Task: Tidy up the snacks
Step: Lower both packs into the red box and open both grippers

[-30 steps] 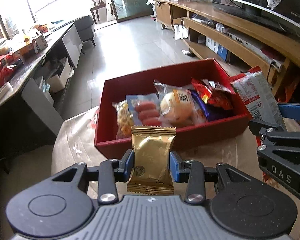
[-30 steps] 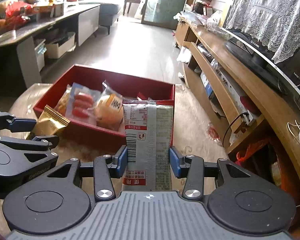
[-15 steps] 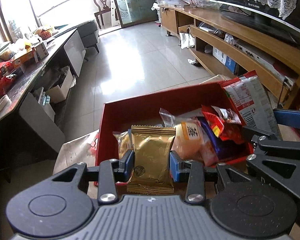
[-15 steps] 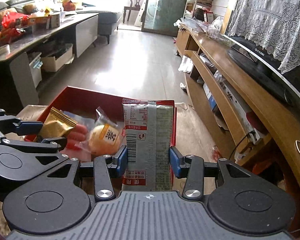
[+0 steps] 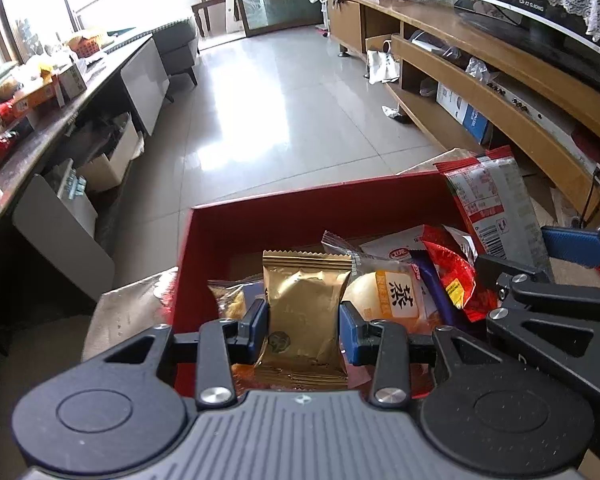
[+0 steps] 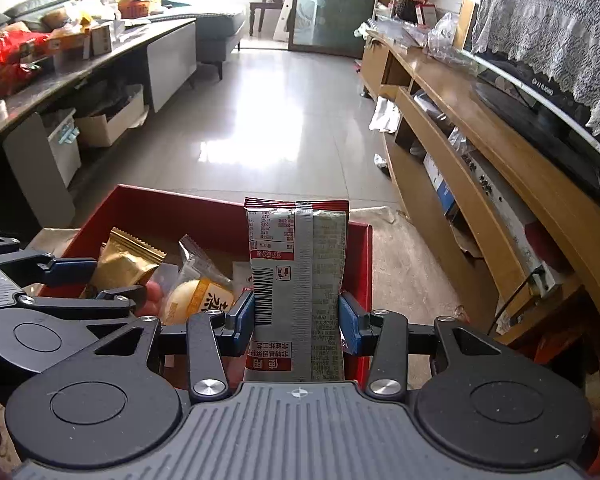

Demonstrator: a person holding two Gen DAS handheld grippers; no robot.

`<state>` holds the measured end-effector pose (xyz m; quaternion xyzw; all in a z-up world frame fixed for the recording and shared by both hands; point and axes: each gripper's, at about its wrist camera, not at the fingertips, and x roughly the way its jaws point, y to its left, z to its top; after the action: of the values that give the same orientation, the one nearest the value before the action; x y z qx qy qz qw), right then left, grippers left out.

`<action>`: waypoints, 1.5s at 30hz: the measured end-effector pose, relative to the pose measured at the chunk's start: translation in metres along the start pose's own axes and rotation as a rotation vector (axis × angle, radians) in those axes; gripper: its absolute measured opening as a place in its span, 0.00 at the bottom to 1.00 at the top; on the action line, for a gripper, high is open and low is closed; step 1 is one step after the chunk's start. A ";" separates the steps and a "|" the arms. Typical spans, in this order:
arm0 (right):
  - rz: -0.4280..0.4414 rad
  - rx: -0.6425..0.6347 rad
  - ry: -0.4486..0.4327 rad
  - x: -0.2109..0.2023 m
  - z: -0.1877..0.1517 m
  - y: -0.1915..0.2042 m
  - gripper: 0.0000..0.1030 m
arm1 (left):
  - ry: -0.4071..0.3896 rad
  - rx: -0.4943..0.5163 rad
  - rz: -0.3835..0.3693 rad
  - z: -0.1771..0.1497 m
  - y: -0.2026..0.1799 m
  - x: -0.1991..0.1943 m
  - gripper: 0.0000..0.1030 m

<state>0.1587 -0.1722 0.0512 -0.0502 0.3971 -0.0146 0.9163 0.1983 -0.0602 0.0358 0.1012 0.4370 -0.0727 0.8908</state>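
My left gripper [image 5: 303, 330] is shut on a gold foil snack packet [image 5: 306, 304] and holds it over the left part of the red box [image 5: 300, 210]. My right gripper [image 6: 296, 320] is shut on a tall grey and red snack bag [image 6: 300, 280] over the box's right end [image 6: 362, 248]. The box holds several snacks: a bun packet [image 5: 392, 294], a red packet [image 5: 452, 276] and a small yellow snack bag [image 5: 232, 300]. The gold packet [image 6: 124, 262] and left gripper show at the left of the right wrist view.
The box sits on a low table covered with paper [image 5: 128, 312]. A long wooden TV cabinet [image 6: 480, 160] runs along the right. A dark counter with clutter [image 5: 40, 96] stands at the left. Tiled floor [image 5: 280, 112] lies beyond.
Both grippers have moved forward with their packets, from in front of the red box to over its inside.
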 end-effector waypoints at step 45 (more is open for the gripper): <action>0.075 0.050 0.079 0.023 -0.001 -0.009 0.65 | 0.018 -0.067 -0.043 0.005 0.017 0.012 0.55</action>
<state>0.1739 -0.1825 0.0347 -0.0116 0.4341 0.0079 0.9008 0.2131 -0.0452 0.0313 0.0627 0.4491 -0.0761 0.8880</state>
